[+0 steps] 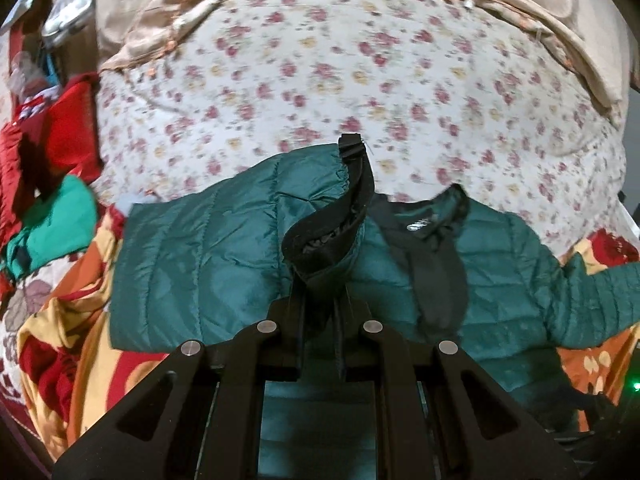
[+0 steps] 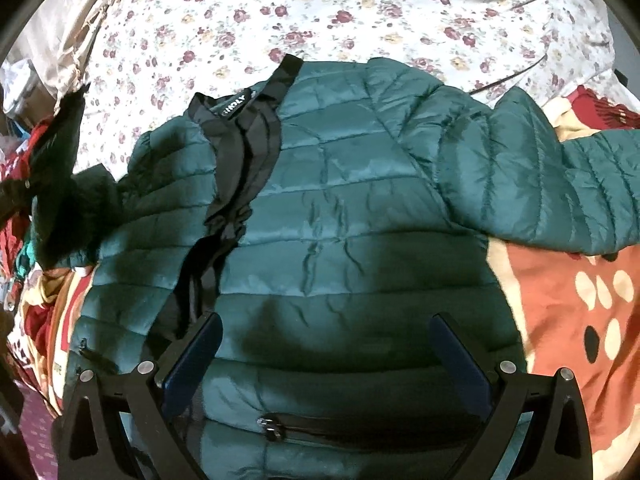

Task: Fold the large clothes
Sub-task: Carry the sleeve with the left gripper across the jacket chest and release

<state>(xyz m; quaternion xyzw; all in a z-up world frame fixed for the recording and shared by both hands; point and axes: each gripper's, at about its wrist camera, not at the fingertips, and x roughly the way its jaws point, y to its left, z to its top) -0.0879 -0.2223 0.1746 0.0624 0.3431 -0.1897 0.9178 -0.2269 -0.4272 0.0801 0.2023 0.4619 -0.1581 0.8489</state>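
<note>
A teal quilted puffer jacket (image 1: pixel 192 264) lies front up on the bed, its black lining showing at the collar (image 1: pixel 428 232). My left gripper (image 1: pixel 322 292) is shut on the black-trimmed sleeve cuff (image 1: pixel 352 200), holding it lifted over the jacket's chest. In the right wrist view the jacket (image 2: pixel 360 208) fills the middle, and its other sleeve (image 2: pixel 560 184) stretches out to the right. My right gripper (image 2: pixel 326 336) hangs open above the lower front, its blue pads (image 2: pixel 196 356) wide apart with nothing between them. A pocket zip (image 2: pixel 276 428) lies just under it.
A white floral sheet (image 1: pixel 340 80) covers the bed beyond the jacket. Under the jacket lies an orange, red and cream patterned blanket (image 2: pixel 568 320). Red and green clothes (image 1: pixel 52 184) are piled at the left. Beige fabric (image 1: pixel 560 8) runs along the far edge.
</note>
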